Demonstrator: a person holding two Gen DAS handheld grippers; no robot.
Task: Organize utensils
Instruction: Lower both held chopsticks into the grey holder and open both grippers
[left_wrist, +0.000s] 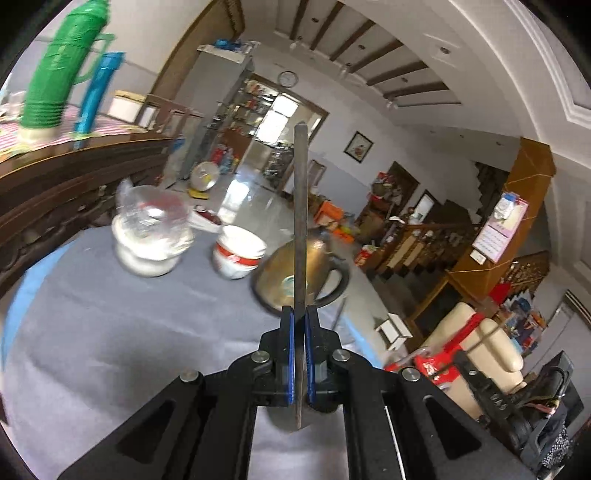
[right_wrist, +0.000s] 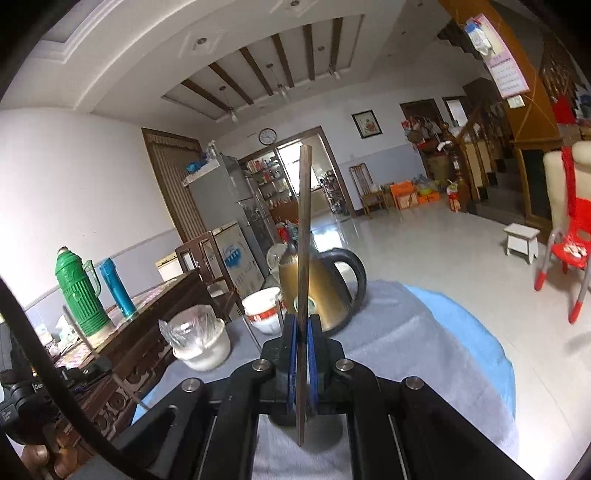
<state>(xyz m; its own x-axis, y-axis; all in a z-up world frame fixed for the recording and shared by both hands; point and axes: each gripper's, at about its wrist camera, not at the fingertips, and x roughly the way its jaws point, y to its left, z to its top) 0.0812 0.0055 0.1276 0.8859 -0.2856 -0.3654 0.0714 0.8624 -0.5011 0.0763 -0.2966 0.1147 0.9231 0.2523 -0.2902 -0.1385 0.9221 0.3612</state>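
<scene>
A home: fridge (right_wrist: 221, 192), staircase (right_wrist: 476, 166), wall clock (right_wrist: 267, 136)

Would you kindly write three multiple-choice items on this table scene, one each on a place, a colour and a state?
1. Where does the kettle stand?
A. on the grey-covered table
B. on the floor
C. on the red chair

2. What colour is the taller flask on the sideboard?
A. red
B. green
C. white

3. How is the left gripper?
A. wide open, empty
B. shut on a thin flat stick
C. shut on a bowl

Answers: 1 A, its base rests on the cloth; 2 B, green beside a blue one; 3 B, the stick stands clamped between the blue pads.
</scene>
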